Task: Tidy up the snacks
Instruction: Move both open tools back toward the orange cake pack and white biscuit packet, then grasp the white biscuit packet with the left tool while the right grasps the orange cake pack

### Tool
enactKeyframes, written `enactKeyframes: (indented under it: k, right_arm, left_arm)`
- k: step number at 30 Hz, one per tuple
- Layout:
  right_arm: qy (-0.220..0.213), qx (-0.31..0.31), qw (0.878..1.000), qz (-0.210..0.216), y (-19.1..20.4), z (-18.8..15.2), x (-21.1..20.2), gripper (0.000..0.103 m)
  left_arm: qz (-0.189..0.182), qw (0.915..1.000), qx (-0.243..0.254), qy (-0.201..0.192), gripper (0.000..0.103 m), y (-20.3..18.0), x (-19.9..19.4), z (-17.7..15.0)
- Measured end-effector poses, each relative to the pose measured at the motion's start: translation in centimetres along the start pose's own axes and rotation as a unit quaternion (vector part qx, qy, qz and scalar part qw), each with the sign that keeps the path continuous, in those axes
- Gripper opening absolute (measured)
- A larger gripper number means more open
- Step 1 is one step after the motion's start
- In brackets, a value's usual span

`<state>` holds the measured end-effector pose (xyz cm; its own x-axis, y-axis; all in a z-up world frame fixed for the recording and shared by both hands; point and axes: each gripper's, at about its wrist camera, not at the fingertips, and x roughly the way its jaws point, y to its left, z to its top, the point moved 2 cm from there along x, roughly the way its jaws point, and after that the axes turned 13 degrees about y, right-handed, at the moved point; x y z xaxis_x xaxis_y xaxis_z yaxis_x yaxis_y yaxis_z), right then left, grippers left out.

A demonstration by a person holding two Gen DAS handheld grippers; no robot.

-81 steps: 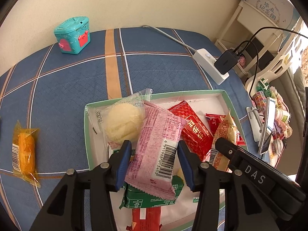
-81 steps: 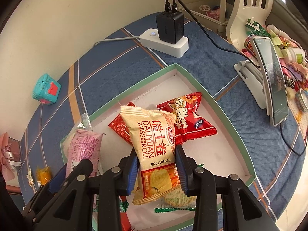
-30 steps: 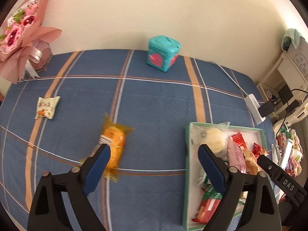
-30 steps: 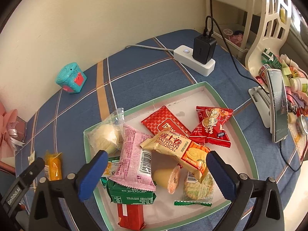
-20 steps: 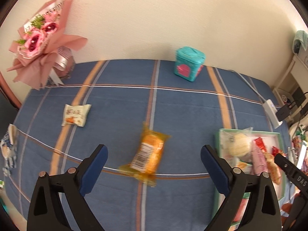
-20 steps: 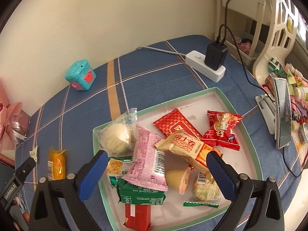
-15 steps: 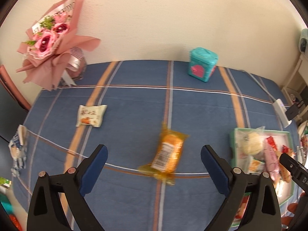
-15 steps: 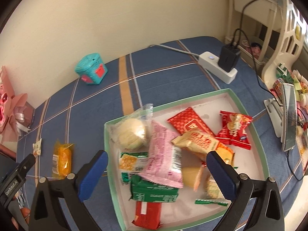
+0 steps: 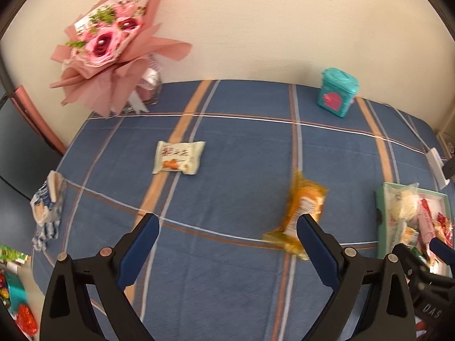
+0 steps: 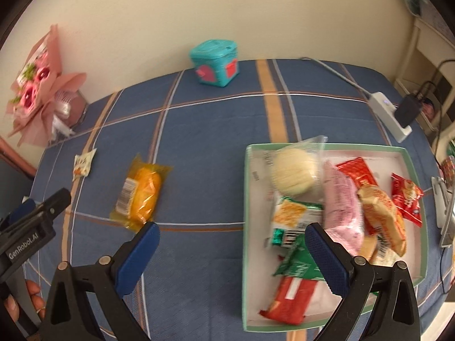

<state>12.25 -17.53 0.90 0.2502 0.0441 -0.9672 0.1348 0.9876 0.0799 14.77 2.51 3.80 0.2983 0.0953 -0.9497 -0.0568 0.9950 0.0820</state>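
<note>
left gripper [image 9: 227,224] spread wide, empty, above blue cloth [image 9: 241,156] | right gripper [image 10: 231,234] likewise released | orange snack [image 10: 142,193] outside tray [image 10: 246,199]

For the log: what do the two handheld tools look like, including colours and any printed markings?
Both tools match: black plastic arms with silver rivets and blue textured pads on the fingertips. In the right wrist view, the left tool carries white lettering "GenRobot.AI". In the left wrist view, the right tool shows "DAS". No sleeves or cables visible.
</note>
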Motion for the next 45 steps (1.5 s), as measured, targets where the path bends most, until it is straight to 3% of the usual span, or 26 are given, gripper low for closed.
enactKeyframes:
  k: [9, 18, 32, 38, 42, 45]
  right_arm:
    - [0.014, -0.033, 0.999, 0.003, 4.2, -0.4, 1.3, 0.103]
    - [0.029, -0.046, 0.999, 0.003, 6.4, 0.1, 3.2, 0.103]
    - [0.048, -0.020, 0.996, 0.069, 8.7, 2.9, 6.9, 0.103]
    - [0.048, -0.013, 0.996, 0.068, 9.5, 4.3, 8.2, 0.103]
    - [0.045, -0.012, 0.997, 0.066, 9.9, 5.3, 9.0, 0.103]
    - [0.047, -0.007, 0.997, 0.064, 9.9, 5.9, 9.6, 0.101]
  left_arm:
    - [0.020, 0.9989, -0.038, 0.020, 0.097, 3.7, 1.1, -0.3]
    - [0.008, 0.9976, -0.059, 0.037, 0.097, 5.6, 2.5, 0.1]
    - [-0.021, 0.9943, -0.087, 0.057, 0.097, 9.4, 6.0, 1.3]
    - [-0.046, 0.9934, -0.088, 0.056, 0.097, 10.0, 7.6, 3.1]
    - [-0.030, 0.9963, -0.059, 0.054, 0.097, 10.1, 8.9, 4.9]
    - [-0.046, 0.9952, -0.060, 0.061, 0.097, 10.8, 9.9, 6.2]
